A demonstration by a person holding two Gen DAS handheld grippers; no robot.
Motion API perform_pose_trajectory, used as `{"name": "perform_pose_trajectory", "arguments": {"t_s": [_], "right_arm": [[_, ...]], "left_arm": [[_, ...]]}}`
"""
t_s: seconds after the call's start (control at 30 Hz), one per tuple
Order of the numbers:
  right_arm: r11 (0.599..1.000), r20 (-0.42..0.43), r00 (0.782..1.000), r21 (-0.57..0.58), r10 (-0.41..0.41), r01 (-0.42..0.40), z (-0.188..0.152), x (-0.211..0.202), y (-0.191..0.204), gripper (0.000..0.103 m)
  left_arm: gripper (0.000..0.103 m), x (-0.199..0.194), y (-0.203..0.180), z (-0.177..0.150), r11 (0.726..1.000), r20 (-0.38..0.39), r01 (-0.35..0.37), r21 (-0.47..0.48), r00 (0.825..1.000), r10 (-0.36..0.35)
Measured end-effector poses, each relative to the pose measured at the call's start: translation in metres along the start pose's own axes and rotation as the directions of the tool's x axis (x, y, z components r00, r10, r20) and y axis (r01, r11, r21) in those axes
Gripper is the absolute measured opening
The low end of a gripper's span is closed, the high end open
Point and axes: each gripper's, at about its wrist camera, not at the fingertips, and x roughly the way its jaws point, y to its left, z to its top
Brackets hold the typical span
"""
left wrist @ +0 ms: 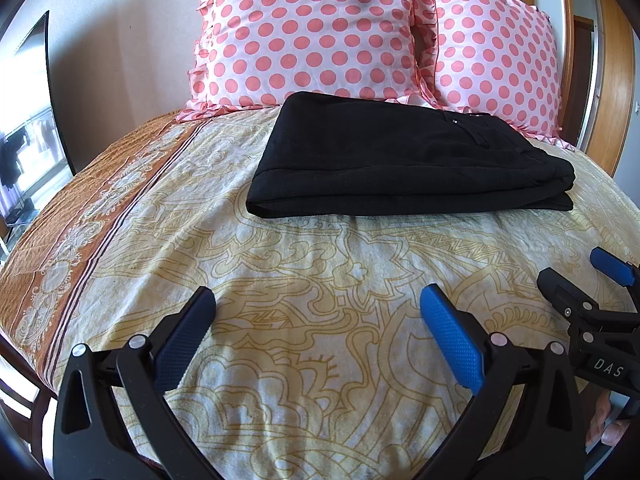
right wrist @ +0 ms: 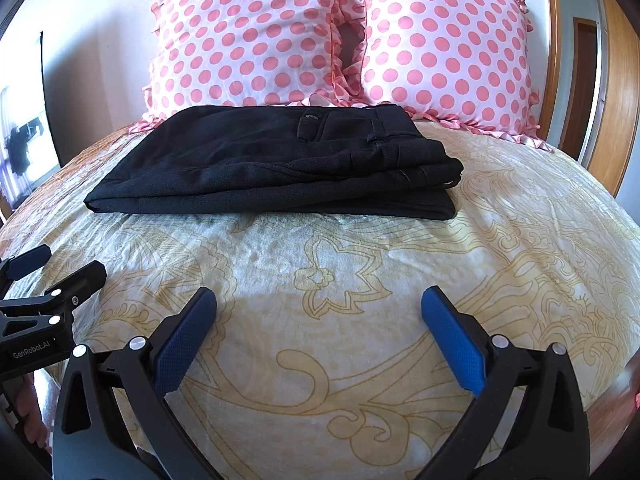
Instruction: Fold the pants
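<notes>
Black pants (left wrist: 392, 160) lie folded in a flat rectangular stack on the bed, just in front of the pillows; they also show in the right wrist view (right wrist: 272, 168), waistband and pocket to the right. My left gripper (left wrist: 318, 300) is open and empty, hovering over the bedsheet well short of the pants. My right gripper (right wrist: 319, 300) is open and empty too, at the same distance. The right gripper shows at the right edge of the left wrist view (left wrist: 580, 280); the left gripper shows at the left edge of the right wrist view (right wrist: 56, 268).
A cream bedsheet (left wrist: 320, 272) with a yellow floral pattern and an orange border (left wrist: 80, 216) covers the bed. Two pink polka-dot pillows (left wrist: 312, 32) (left wrist: 496, 52) lean against the wall behind the pants. A wooden door frame (right wrist: 616, 92) stands at the right.
</notes>
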Motion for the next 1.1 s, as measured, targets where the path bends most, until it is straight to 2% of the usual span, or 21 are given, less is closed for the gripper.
{"name": "perform_pose_trajectory", "arguments": {"t_s": [1.1], "right_arm": [[1.000, 0.001, 1.000, 0.002, -0.003, 0.003, -0.0003, 0.0002, 0.0013, 0.102]], "left_arm": [[0.101, 0.0004, 0.0001, 0.0017, 1.000, -0.020, -0.003, -0.005, 1.000, 0.003]]}}
